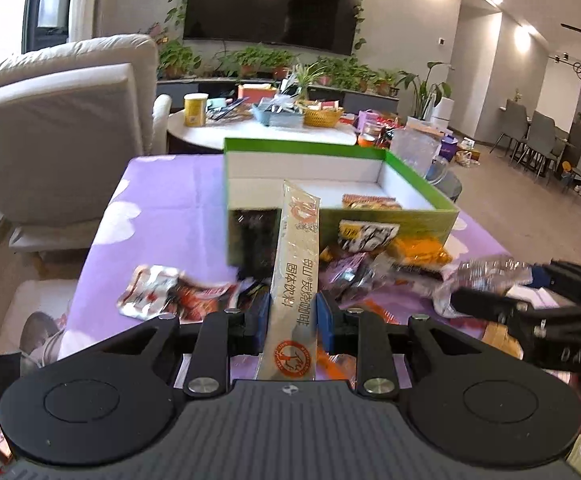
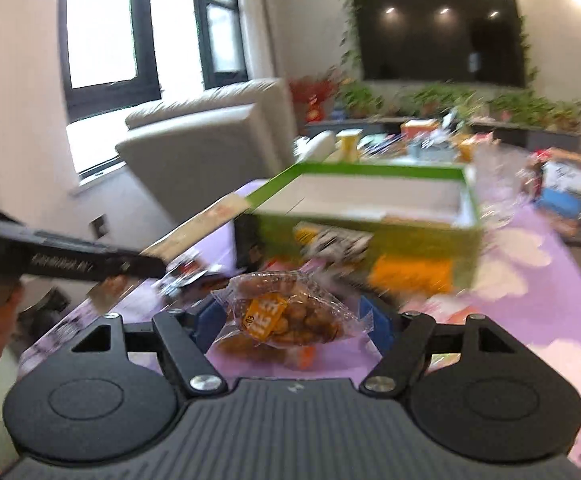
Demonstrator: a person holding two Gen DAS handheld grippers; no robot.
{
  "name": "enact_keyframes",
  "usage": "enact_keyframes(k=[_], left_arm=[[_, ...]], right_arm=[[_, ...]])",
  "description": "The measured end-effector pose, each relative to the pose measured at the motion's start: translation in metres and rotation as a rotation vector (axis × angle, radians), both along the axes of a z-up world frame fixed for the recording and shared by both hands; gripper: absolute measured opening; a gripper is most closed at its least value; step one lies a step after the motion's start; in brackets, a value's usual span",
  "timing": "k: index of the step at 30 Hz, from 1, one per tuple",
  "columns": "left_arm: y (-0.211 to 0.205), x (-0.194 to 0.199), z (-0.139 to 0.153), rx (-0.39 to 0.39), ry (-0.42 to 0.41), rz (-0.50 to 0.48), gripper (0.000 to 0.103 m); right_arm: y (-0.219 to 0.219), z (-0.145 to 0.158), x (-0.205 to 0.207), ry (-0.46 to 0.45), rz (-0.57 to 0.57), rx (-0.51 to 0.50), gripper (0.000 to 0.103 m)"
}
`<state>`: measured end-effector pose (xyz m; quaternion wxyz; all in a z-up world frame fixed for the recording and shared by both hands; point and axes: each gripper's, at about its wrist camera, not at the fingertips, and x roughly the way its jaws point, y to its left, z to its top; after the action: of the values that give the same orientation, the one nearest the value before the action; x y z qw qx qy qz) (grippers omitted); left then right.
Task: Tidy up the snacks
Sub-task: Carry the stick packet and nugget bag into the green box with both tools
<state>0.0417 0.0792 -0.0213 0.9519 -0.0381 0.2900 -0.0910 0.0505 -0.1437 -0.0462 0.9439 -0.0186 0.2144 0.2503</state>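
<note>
My left gripper is shut on a long beige drink-powder sachet, held upright in front of the green open box. The sachet also shows in the right wrist view, its tip near the box's left corner. My right gripper is shut on a clear packet of brown snacks with an orange label, lifted over the purple cloth. In the left wrist view the right gripper holds that clear packet at the right. One orange-red packet lies inside the box.
Several loose snack packets lie on the purple cloth in front of the box: a silver-red one, a black-white-yellow one, an orange one. A beige sofa stands left; a cluttered round table behind.
</note>
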Motion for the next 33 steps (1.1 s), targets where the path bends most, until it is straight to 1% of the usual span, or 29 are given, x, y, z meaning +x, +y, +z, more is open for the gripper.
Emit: enact_keyframes(k=[3, 6, 14, 19, 25, 29, 33], left_arm=[[-0.006, 0.010, 0.004, -0.011, -0.008, -0.002, 0.024], [-0.011, 0.021, 0.007, -0.025, -0.012, -0.002, 0.024], [-0.024, 0.052, 0.016, -0.029, -0.040, -0.012, 0.024], [-0.029, 0.069, 0.020, -0.029, -0.057, -0.013, 0.024], [-0.032, 0.094, 0.020, -0.028, -0.050, -0.005, 0.024], [-0.034, 0.109, 0.016, -0.021, -0.039, -0.001, 0.024], [-0.035, 0.127, 0.010, -0.015, -0.021, 0.010, 0.024]], right_arm=[[-0.007, 0.008, 0.008, -0.045, -0.036, 0.003, 0.057], [-0.009, 0.012, 0.018, -0.069, -0.059, 0.004, 0.057], [-0.018, 0.018, 0.040, -0.107, -0.109, 0.021, 0.057], [-0.024, 0.023, 0.055, -0.125, -0.146, 0.054, 0.057], [-0.025, 0.029, 0.077, -0.113, -0.166, 0.111, 0.057], [-0.022, 0.027, 0.091, -0.111, -0.181, 0.098, 0.057], [-0.022, 0.023, 0.108, -0.081, -0.195, 0.107, 0.057]])
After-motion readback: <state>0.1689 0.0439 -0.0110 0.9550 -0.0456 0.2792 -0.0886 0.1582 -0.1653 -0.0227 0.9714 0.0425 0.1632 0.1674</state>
